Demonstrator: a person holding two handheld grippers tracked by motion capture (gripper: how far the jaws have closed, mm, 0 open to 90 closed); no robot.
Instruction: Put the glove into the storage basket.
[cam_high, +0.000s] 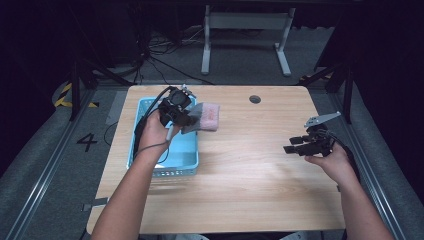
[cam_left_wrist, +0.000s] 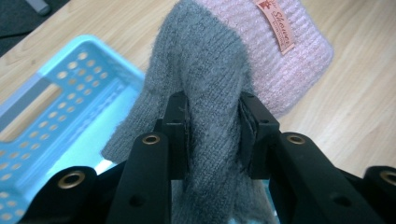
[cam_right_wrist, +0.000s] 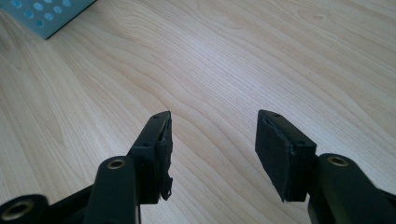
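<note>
Your left tongs (cam_left_wrist: 212, 135) pinched the grey end of the knit hat (cam_left_wrist: 219, 60), its long axis running away toward the pink end over the table (cam_high: 250, 165) beside the basket (cam_high: 187, 155). Your right tongs (cam_right_wrist: 212, 154) stood spread and empty, well apart.

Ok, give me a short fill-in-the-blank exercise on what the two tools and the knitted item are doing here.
1. The left tool is shut on the ____ part of the knitted hat.
2. The hat's pink part carries an ____ label.
3. The right tool hangs open over the bare ____ table.
4. The perforated basket beside the hat is light ____.

Missing words: grey; orange; wooden; blue
</note>
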